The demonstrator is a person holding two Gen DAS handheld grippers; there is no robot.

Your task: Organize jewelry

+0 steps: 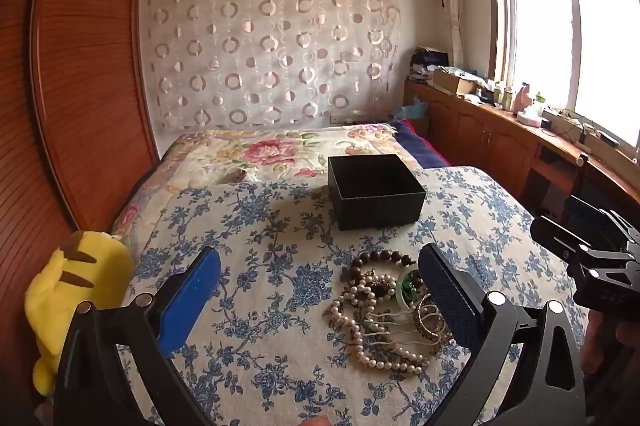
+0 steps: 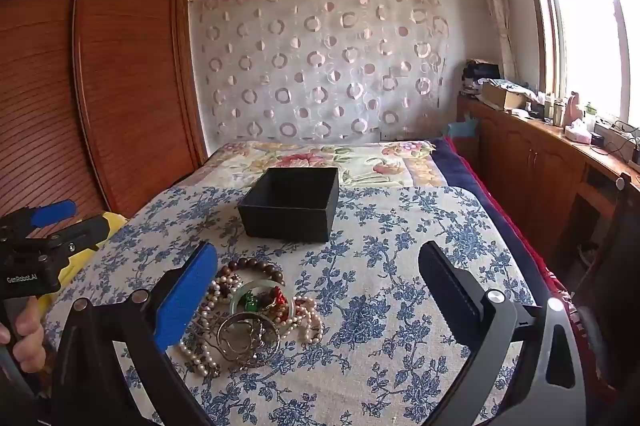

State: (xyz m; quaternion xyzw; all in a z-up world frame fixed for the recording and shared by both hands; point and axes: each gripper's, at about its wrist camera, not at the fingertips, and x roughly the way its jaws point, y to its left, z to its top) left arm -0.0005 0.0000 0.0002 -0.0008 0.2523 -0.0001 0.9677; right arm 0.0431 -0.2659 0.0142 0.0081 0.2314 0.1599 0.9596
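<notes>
Jewelry pile [image 1: 386, 310] heaped on the blue-flowered bed cover [image 1: 260, 346], black box [image 1: 376, 191] set open just beyond it, left gripper [image 1: 320, 302] and right gripper [image 2: 318, 300] held above, jaws spread wide, nothing gripped

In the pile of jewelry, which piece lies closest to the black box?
The dark brown wooden bead bracelet. It forms the far edge of the pile, toward the black box, while the pearl strands and metal bangles lie nearer the grippers.

Bright daylight from blown-out window [image 1: 568, 37] at right, soft shadows on bed [image 1: 280, 226], strong fisheye bending, dark vignetted corners
</notes>
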